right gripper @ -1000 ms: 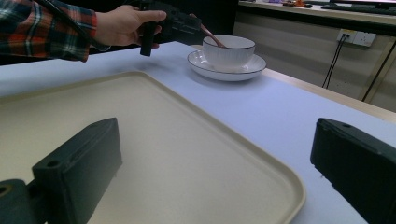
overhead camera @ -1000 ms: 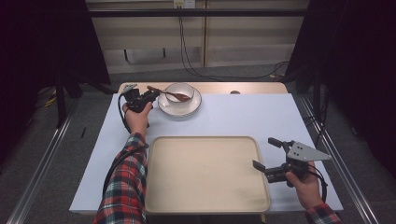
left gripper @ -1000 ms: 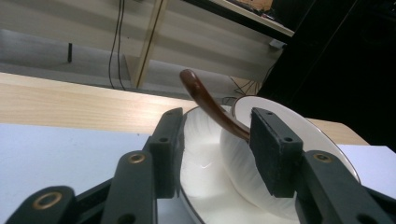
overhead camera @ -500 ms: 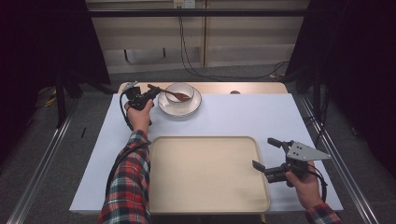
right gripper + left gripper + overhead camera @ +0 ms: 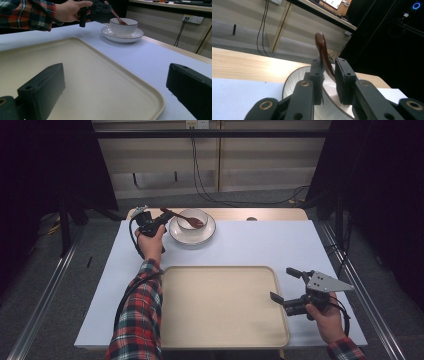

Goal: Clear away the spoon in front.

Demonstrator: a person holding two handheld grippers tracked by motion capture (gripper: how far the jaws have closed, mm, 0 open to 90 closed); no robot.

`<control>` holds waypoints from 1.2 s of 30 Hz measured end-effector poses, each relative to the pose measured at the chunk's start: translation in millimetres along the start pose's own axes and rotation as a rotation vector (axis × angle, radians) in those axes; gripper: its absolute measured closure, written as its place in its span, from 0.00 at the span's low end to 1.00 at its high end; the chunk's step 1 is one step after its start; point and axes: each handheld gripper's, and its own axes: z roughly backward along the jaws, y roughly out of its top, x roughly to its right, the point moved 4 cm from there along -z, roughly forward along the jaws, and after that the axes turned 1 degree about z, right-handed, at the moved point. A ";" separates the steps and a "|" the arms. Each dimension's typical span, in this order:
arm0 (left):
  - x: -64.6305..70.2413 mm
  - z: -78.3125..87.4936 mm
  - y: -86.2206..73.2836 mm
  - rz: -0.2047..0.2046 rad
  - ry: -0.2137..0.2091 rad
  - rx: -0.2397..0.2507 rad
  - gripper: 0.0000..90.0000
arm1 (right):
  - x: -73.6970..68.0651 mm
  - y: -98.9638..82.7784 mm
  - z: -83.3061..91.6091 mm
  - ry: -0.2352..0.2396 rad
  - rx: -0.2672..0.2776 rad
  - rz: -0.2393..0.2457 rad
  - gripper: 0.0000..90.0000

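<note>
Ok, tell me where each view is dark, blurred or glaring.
High view: black surroundings, evenly lit pale blue table cover. Left gripper view: near black jaws soft, dark brown wooden spoon sharp, right background black. Right gripper view: jaws blurred, sheen on the beige plastic tray, white ribbed bowl clear.

A wooden surface (image 5: pixel 270 214) is mostly covered by a pale sheet (image 5: pixel 260 245). On the sheet's near half lies a beige tray (image 5: pixel 220 305). At the far edge stands a white saucer (image 5: pixel 206 235) with a white bowl (image 5: pixel 192 218) on it.
</note>
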 end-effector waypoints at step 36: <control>34.5 1.3 37.1 -0.041 -0.062 0.076 0.91 | 0.4 0.9 1.6 0.005 0.007 -0.001 0.02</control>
